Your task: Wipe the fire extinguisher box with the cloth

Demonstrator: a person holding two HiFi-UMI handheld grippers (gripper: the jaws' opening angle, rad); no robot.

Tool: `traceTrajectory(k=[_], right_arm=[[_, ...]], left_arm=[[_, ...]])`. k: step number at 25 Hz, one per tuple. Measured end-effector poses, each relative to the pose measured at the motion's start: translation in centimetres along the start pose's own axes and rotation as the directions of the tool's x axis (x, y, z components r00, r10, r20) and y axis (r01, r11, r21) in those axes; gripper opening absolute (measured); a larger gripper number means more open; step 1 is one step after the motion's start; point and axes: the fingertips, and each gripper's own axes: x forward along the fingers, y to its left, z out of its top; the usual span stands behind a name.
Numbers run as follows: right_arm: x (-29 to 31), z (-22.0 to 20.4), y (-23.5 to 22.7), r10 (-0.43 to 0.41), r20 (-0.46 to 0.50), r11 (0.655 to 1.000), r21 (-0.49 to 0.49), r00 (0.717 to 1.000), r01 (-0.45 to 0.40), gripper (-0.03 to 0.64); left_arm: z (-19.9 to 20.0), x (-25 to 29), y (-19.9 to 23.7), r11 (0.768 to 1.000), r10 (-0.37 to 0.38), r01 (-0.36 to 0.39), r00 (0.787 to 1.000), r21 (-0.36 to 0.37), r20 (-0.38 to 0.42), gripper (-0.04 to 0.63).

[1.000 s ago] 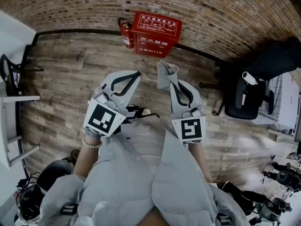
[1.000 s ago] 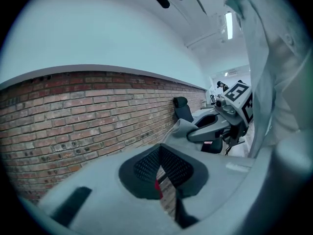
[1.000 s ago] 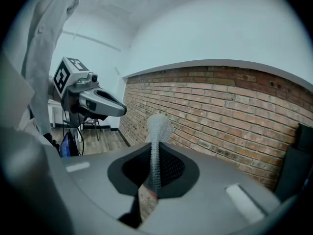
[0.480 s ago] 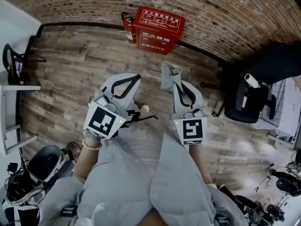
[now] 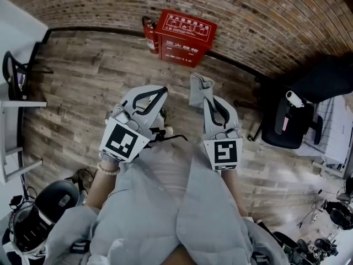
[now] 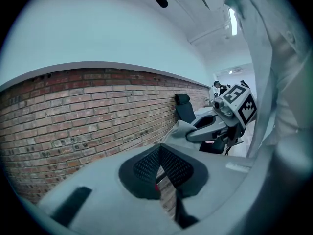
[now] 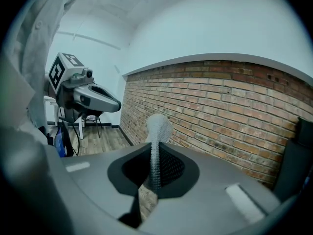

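The red fire extinguisher box (image 5: 185,31) stands on the wooden floor against the brick wall, with a red extinguisher (image 5: 149,35) beside its left side. My right gripper (image 5: 205,97) is shut on a grey cloth (image 5: 197,88), which sticks up past the jaw tips. In the right gripper view the cloth (image 7: 157,131) runs upright between the pinched jaws of the right gripper (image 7: 154,168). My left gripper (image 5: 159,90) is shut and holds nothing; its jaws meet in the left gripper view (image 6: 159,165). Both grippers hover side by side well short of the box.
A black office chair (image 5: 287,117) stands to the right near the wall. A white shelf (image 5: 11,137) and a dark chair (image 5: 14,76) sit at the left edge. Dark gear (image 5: 33,225) lies at the lower left. The brick wall (image 5: 259,15) curves across the top.
The box sits slightly higher in the head view than a second ago. Both grippers keep the same pose, and the cloth stays in the right one.
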Motion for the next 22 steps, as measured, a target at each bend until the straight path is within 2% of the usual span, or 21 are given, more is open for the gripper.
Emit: traceTrajectory(k=[9, 22], right_arm=[[5.5, 1.5, -2.8, -0.034, -0.02, 0.999, -0.006, 0.999, 0.034, 0.025], [16.8, 4.9, -6.6, -0.078, -0.065, 0.997, 0.013, 0.995, 0.079, 0.025]], left_arm=[[0.0, 3.8, 5.7, 0.999, -0.042, 0.042, 0.999, 0.011, 0.02, -0.003], [0.3, 9.7, 17.3, 0.993, -0.117, 0.117, 0.992, 0.013, 0.036, -0.003]])
